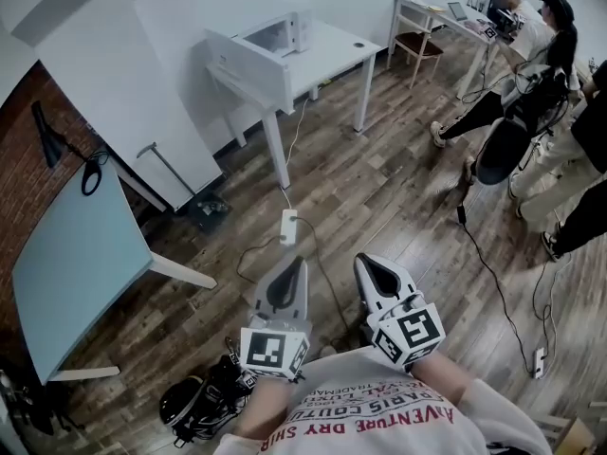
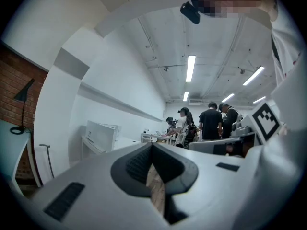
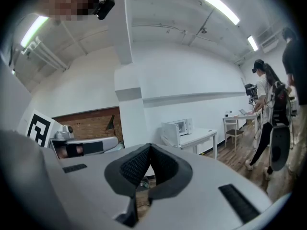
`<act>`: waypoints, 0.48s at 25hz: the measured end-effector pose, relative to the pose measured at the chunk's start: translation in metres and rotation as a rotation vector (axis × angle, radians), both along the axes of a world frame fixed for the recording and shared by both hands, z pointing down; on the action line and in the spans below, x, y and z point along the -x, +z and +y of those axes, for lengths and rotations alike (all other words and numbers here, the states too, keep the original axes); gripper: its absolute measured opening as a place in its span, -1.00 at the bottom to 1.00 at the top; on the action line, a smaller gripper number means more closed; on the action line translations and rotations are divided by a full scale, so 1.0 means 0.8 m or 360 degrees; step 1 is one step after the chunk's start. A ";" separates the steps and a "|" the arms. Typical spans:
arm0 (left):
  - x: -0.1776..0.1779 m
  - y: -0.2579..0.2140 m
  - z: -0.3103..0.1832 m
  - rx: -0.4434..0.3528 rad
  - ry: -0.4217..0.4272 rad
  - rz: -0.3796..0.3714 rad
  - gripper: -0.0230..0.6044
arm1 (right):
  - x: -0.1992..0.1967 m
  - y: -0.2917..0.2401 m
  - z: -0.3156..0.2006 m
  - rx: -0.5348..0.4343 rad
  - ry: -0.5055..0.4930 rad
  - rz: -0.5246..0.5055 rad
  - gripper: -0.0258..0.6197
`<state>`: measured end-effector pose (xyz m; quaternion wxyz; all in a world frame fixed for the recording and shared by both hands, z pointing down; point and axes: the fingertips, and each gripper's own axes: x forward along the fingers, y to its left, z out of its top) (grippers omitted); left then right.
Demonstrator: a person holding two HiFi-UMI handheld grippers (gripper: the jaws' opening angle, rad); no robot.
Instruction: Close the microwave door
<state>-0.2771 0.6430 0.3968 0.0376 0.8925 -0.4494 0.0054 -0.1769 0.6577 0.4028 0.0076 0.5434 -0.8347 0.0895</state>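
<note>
1 left gripper (image 1: 300,263) and 1 right gripper (image 1: 366,263), fingers closed empty, face 1 open microwave (image 1: 272,38).

Capital lettering is running across the person's white shirt (image 1: 379,423), appearing upside down in the head view. The largest line is reading roughly "AVENTURE DRY SHIR", with its end running out of sight. The line next to it is showing "PARIS COUTU", and a smaller line seems to be reading "TRADEMARK". The left cube (image 1: 273,349) on the left gripper (image 1: 302,262) and the right cube (image 1: 410,335) on the right gripper (image 1: 365,258) are showing black-and-white square marker patterns, not letters or numbers
</note>
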 end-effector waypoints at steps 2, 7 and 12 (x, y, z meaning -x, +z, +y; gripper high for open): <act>-0.004 0.001 -0.013 -0.0016 -0.0014 0.0005 -0.92 | -0.002 0.002 -0.014 -0.0027 -0.0018 0.0053 -0.89; -0.032 0.003 -0.066 -0.0021 -0.0089 -0.0011 -0.92 | -0.025 0.003 -0.070 -0.0107 -0.0098 0.0162 -0.89; -0.088 0.000 -0.149 -0.0025 -0.0178 0.0020 -0.92 | -0.081 -0.008 -0.157 -0.0150 -0.0204 0.0132 -0.89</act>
